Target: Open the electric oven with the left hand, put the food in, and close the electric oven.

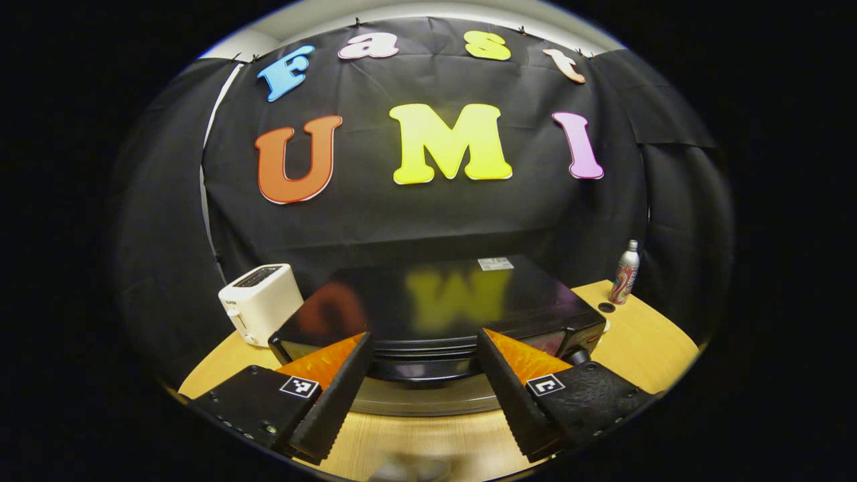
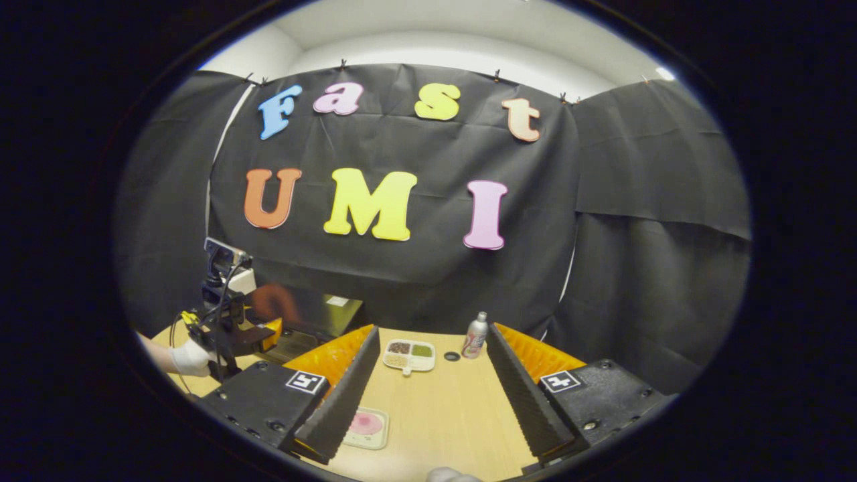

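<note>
The black electric oven (image 1: 455,294) stands on the wooden table (image 1: 643,341), its glossy top facing me. My left gripper (image 1: 424,335) is open, one finger on each side of the oven's front top edge, just above a grey bar (image 1: 422,402) that runs across the front. I cannot tell whether the fingers touch it. In the right gripper view, my right gripper (image 2: 430,335) is open above the table and holds nothing. A small plate with a pink item (image 2: 365,425) lies beside its left finger. A white divided tray of food (image 2: 410,355) lies farther off. The oven (image 2: 315,311) sits at the left.
A white toaster (image 1: 261,301) stands left of the oven. A metal can (image 1: 625,274) and a small black cap (image 1: 606,307) are on its right. In the right gripper view, a gloved hand (image 2: 191,358) holds the other gripper (image 2: 231,331) at the oven.
</note>
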The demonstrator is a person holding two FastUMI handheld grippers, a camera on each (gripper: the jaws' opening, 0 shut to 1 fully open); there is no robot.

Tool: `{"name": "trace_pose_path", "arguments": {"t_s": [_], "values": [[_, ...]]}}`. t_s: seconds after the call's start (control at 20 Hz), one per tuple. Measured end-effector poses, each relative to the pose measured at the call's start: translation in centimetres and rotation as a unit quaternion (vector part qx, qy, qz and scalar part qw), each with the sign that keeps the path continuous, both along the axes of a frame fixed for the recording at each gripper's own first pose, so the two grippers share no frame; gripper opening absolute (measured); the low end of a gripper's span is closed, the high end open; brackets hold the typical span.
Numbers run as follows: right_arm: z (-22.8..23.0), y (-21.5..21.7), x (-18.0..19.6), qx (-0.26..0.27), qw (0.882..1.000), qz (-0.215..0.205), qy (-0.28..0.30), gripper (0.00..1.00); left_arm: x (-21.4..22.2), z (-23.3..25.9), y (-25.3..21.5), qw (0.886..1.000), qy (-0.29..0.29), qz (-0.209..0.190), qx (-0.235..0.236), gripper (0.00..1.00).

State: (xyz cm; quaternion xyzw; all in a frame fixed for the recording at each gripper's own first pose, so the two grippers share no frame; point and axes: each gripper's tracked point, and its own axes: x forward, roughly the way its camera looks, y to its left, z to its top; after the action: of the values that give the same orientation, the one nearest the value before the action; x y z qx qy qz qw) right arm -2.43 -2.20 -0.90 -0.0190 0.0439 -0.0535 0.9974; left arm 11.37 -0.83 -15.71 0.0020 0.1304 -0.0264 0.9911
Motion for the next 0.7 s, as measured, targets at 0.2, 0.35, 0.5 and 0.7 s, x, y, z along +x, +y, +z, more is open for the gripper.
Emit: {"name": "trace_pose_path", "arguments": {"t_s": [0.2, 0.35, 0.5, 0.7], "values": [[-0.6, 0.4, 0.0, 0.003, 1.000, 0.000, 0.006, 0.98, 0.0, -0.3, -0.3, 1.000, 0.009, -0.003, -0.004, 0.96], [-0.3, 0.8, 0.2, 0.006, 1.000, 0.005, -0.003, 0.98, -0.6, -0.2, -0.3, 1.000, 0.008, -0.006, -0.004, 0.97], [-0.3, 1.5, 0.4, 0.006, 1.000, 0.014, -0.006, 0.98, -2.5, -0.5, -0.1, 1.000, 0.011, -0.009, -0.003, 0.97], [-0.7, 1.9, 0.3, 0.005, 1.000, 0.024, -0.003, 0.98, -4.7, -1.2, 0.0, 1.000, 0.017, -0.009, -0.003, 0.97]]}}
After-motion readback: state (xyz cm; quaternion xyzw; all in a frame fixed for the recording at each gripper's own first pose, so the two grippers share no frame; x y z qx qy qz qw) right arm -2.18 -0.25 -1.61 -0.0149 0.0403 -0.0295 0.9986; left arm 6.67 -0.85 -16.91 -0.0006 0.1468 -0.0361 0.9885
